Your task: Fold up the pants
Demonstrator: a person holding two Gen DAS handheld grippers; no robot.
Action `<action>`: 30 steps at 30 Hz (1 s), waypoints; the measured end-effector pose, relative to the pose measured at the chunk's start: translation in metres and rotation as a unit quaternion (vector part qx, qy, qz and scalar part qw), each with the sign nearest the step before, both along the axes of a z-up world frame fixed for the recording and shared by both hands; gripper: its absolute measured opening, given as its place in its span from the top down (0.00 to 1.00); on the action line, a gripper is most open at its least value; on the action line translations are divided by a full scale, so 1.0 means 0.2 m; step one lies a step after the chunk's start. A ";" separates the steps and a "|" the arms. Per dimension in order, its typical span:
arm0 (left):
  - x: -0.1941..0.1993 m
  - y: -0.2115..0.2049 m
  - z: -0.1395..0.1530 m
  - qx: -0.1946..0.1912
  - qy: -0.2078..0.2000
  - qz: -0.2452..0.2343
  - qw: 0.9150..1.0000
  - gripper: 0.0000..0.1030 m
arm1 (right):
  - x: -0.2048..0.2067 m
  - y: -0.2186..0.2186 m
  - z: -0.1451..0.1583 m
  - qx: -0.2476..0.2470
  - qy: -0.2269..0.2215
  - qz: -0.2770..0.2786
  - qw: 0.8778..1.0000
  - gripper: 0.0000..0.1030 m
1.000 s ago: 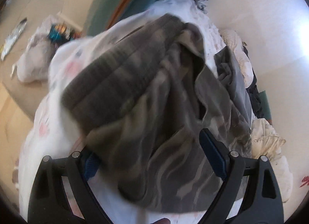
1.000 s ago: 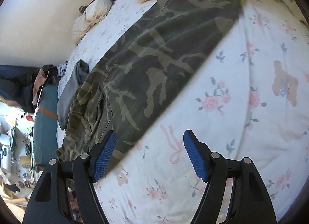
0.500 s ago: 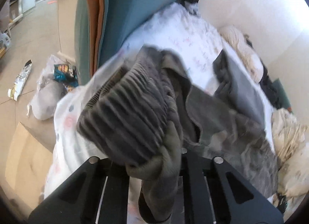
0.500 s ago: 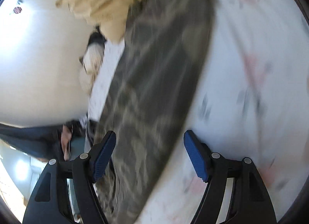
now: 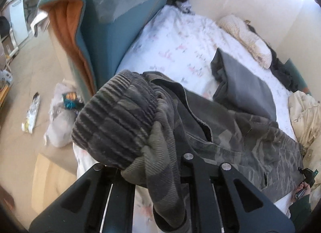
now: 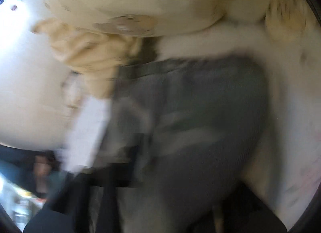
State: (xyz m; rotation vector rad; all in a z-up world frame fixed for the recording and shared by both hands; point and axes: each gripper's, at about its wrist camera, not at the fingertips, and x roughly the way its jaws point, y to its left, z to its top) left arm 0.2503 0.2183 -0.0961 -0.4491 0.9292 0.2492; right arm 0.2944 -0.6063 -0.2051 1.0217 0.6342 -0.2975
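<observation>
Camouflage pants (image 5: 230, 138) lie along the white floral bed sheet (image 5: 170, 38). My left gripper (image 5: 158, 162) is shut on their ribbed elastic end (image 5: 114, 124), which is bunched and raised above the sheet; cloth hides the fingertips. In the blurred right wrist view, the other end of the pants (image 6: 200, 128) fills the middle, by a cream pillow (image 6: 140, 2). My right gripper (image 6: 166, 188) is closing with that cloth between its jaws, and cloth covers the pads. A hand in a dark green sleeve (image 5: 300, 194) shows at the pants' far end.
A grey folded garment (image 5: 246, 90) lies on the sheet beside the pants. A teal and orange blanket (image 5: 104, 32) hangs over the bed's end. Cream bedding (image 5: 305, 112) lines the wall side. A plastic bag (image 5: 60, 120) and litter lie on the floor.
My left gripper shut on the ribbed end and lifted it. My right gripper swept along the leg to the end by the cream pillow, and its jaws came together on the cloth.
</observation>
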 end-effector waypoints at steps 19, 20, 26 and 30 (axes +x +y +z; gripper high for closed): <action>-0.54 0.18 0.49 -0.024 0.007 -0.012 1.000 0.92 | -0.63 0.14 0.60 -0.130 0.021 0.034 0.991 0.97; -0.62 0.22 0.50 -0.025 0.014 -0.016 0.999 0.92 | -0.71 0.16 0.61 -0.128 0.023 0.033 0.991 0.98; -0.98 0.39 0.47 -0.023 0.065 -0.032 0.997 0.92 | -1.30 0.30 0.54 -0.046 0.065 0.004 0.997 0.97; -0.98 0.41 0.21 -0.017 0.146 -0.045 0.988 0.92 | -1.43 0.32 0.24 -0.023 0.213 0.018 0.977 0.96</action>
